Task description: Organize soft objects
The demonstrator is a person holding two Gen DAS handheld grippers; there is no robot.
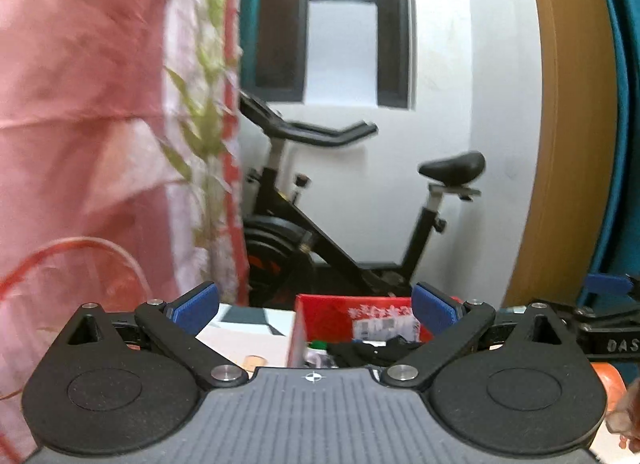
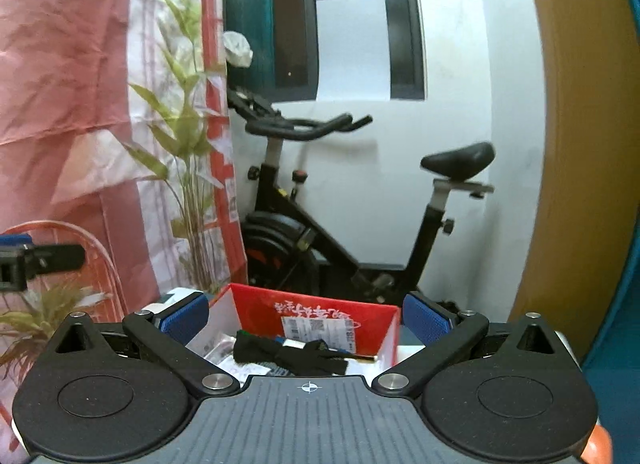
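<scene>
A red cardboard box (image 2: 316, 314) stands low in the right wrist view, open at the top. A black soft cloth item (image 2: 288, 354) lies in it among small packets. My right gripper (image 2: 306, 318) is open, with nothing between its blue pads (image 2: 426, 322), raised above and in front of the box. In the left wrist view the same red box (image 1: 328, 316) shows with the black cloth item (image 1: 372, 350) inside. My left gripper (image 1: 316, 308) is open and empty, pads (image 1: 196, 308) wide apart. The right gripper's blue fingertip (image 1: 608, 284) shows at that view's right edge.
A black exercise bike (image 2: 320, 223) stands against the white wall behind the box. A pink and red patterned curtain (image 2: 60, 83) with printed bamboo hangs on the left. A brown and teal panel (image 2: 576, 143) curves on the right. A white box (image 1: 248, 328) sits left of the red one.
</scene>
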